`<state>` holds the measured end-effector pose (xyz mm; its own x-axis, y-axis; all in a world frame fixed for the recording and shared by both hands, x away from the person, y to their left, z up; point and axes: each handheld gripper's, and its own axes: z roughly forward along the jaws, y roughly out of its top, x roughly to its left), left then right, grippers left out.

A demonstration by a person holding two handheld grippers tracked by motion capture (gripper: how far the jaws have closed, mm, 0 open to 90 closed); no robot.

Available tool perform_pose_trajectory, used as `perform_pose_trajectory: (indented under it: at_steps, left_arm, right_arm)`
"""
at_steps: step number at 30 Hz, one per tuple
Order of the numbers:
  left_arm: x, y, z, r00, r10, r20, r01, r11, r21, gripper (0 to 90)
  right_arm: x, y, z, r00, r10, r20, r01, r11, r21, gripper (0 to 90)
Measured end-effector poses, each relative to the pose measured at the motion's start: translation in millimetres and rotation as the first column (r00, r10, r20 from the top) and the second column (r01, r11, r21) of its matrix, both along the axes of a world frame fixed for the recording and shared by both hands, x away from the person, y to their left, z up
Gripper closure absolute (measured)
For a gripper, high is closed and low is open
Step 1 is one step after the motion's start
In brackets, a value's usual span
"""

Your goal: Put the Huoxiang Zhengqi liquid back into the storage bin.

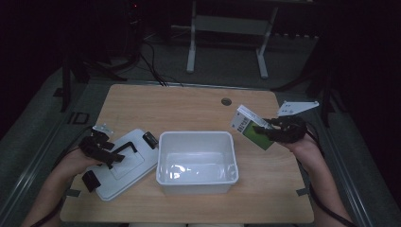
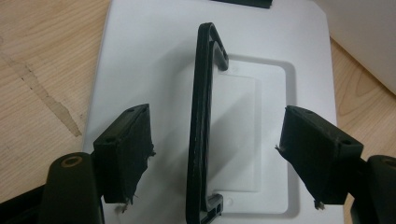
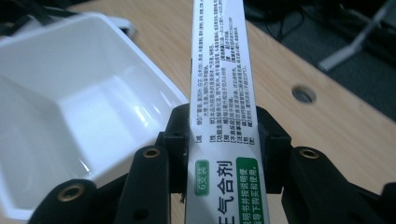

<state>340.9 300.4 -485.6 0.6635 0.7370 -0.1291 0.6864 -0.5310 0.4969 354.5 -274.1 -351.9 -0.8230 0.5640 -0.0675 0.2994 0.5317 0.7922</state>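
The green and white box [image 1: 252, 127] hangs in the air above the right part of the wooden table [image 1: 189, 106], just to the right of the open white bin [image 1: 197, 162], pinched by its two broad faces between the jaws of the right gripper [image 1: 265, 128]. In the right gripper view the box [image 3: 224, 116] runs up between the pads with its printed narrow side toward the camera, the bin [image 3: 70, 107] to its left. The left gripper [image 1: 115, 156] rests over the white lid [image 1: 124, 165] lying flat left of the bin; its jaws stand spread on either side of the lid's black handle [image 2: 201, 130], touching neither side.
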Motion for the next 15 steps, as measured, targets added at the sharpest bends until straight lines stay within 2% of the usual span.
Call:
perform_pose_trajectory:
  at_steps: [5, 8, 11, 15]
  left_arm:
    - [-0.5, -0.1, -0.3, 1.0, -0.001, -0.002, 0.001, 1.0, 0.005, 25.4]
    - [-0.9, 0.1, 0.3, 1.0, 0.0, -0.002, 0.0, 1.0, 0.002, 25.4]
    - [-0.9, 0.9, 1.2, 1.0, 0.0, -0.003, 0.0, 1.0, 0.002, 25.4]
    - [-1.2, 0.1, 1.4, 1.0, -0.002, -0.006, 0.002, 1.0, 0.004, 25.4]
  right_arm:
    - [-10.4, 13.6, 18.0, 0.9962, 0.084, 0.025, -0.085, 0.996, 0.04, 63.9]
    - [-16.0, 24.8, 25.0, 0.9911, 0.127, 0.042, -0.128, 0.991, 0.037, 63.9]
    - [-20.6, 36.1, 29.1, 0.9811, 0.189, 0.043, -0.19, 0.981, 0.044, 63.8]
    - [-26.0, 52.0, 30.5, 0.9622, 0.267, 0.05, -0.269, 0.962, 0.038, 63.8]
